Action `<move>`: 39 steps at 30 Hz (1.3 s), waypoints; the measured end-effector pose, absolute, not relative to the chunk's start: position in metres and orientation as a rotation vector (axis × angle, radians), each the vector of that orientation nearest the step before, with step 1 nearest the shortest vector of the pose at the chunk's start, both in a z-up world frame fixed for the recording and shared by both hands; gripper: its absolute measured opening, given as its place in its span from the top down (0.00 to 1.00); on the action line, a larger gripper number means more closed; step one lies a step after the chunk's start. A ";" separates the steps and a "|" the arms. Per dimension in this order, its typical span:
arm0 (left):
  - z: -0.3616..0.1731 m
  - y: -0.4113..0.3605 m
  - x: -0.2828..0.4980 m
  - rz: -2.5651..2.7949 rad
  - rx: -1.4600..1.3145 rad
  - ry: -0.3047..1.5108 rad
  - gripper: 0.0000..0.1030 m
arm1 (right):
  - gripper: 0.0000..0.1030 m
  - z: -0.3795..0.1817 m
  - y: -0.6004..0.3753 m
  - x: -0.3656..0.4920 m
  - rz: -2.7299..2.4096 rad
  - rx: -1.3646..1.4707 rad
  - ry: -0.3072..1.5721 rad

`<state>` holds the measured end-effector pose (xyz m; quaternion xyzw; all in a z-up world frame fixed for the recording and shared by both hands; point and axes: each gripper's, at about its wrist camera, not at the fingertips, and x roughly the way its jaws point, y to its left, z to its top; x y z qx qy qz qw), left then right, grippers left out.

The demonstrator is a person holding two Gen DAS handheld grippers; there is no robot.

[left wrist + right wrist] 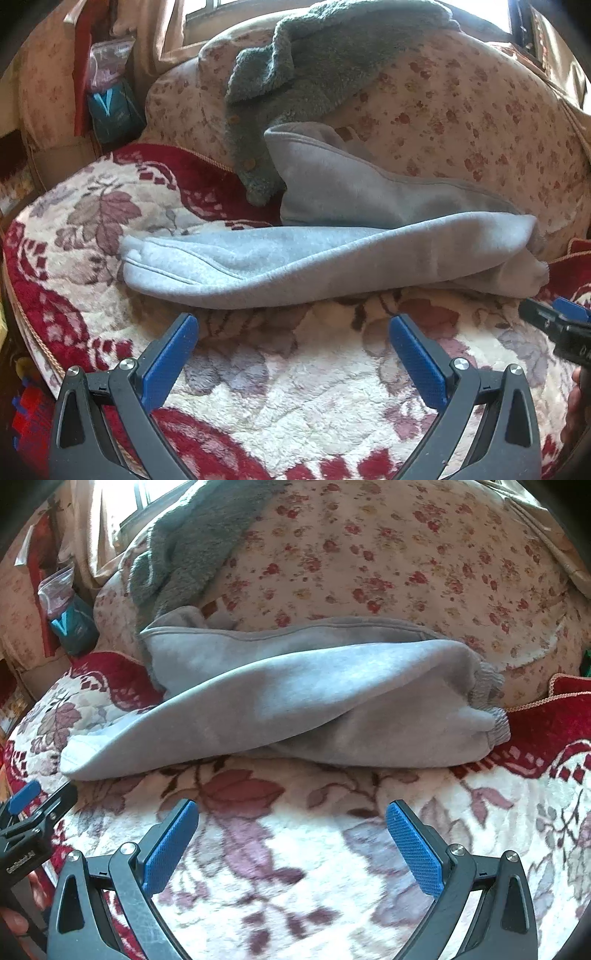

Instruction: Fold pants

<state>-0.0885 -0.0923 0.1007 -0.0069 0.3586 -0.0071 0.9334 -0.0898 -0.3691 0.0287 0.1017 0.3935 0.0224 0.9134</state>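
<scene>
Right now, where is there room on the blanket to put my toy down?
The free patch is the flowered blanket between the two open grippers and the near edge of the gray pants, plus the stretch to the right of the cuffs. Behind the pants it is crowded: a floral cushion and a fuzzy gray-green garment press close.

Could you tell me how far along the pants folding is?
Partly done: the grey pants lie folded lengthwise on the floral blanket, legs stacked, cuffs together. Nothing is in hand; the left gripper and right gripper are open, short of the fabric. The crosswise fold remains.
</scene>
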 end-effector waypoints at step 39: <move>0.059 -0.026 -0.011 0.046 -0.516 0.844 0.00 | 0.39 -0.013 -0.563 0.076 -0.017 0.786 1.007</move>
